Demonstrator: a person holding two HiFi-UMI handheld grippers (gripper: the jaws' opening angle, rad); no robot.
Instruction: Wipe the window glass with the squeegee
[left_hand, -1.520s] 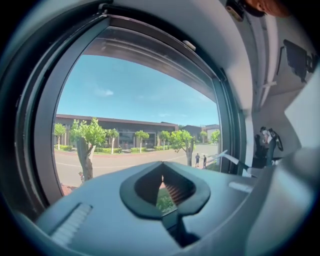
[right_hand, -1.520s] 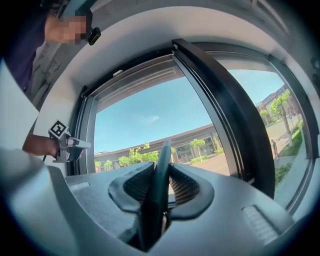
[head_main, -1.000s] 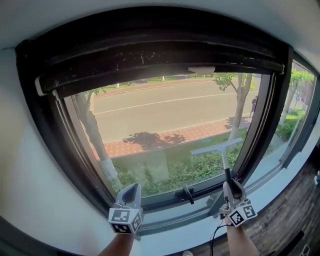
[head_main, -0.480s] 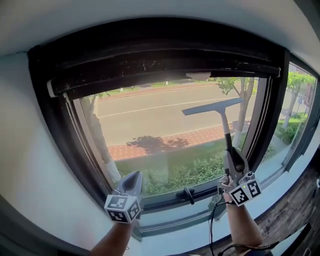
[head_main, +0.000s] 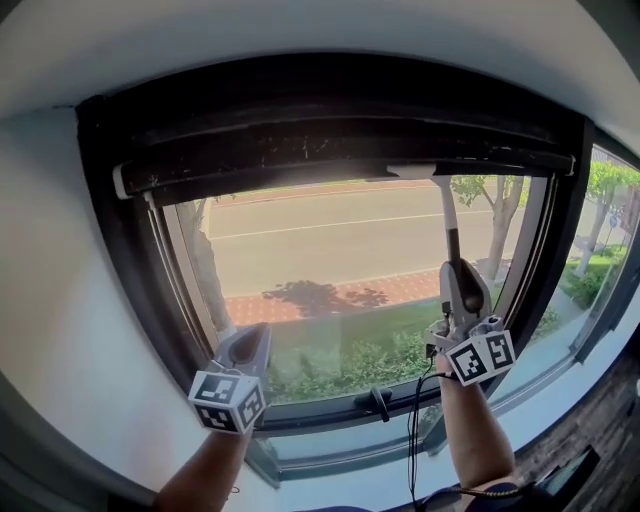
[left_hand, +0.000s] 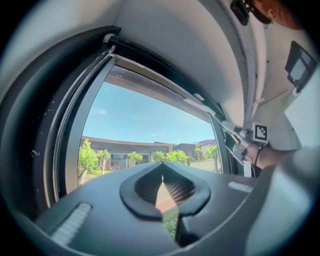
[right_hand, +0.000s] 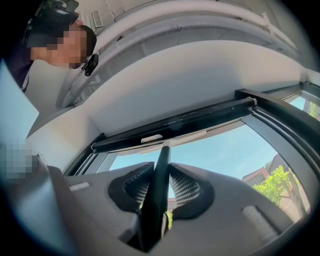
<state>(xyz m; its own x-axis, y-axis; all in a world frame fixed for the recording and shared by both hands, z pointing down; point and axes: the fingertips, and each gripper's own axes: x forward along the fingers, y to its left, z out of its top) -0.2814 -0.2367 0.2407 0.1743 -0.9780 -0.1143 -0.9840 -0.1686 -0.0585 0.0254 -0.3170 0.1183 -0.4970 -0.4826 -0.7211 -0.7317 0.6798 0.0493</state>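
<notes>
Right gripper (head_main: 463, 280): I see jaws clamped on squeegee (head_main: 446, 212) handle, held high. Blade sits at top edge of window glass (head_main: 320, 250), just under upper frame (head_main: 330, 150). My left gripper (head_main: 250, 345): jaws together, nothing between, low near glass's lower left corner.

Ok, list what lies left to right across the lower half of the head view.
Going right: white wall → left gripper → window handle → right gripper, clamped on the squeegee.
</notes>
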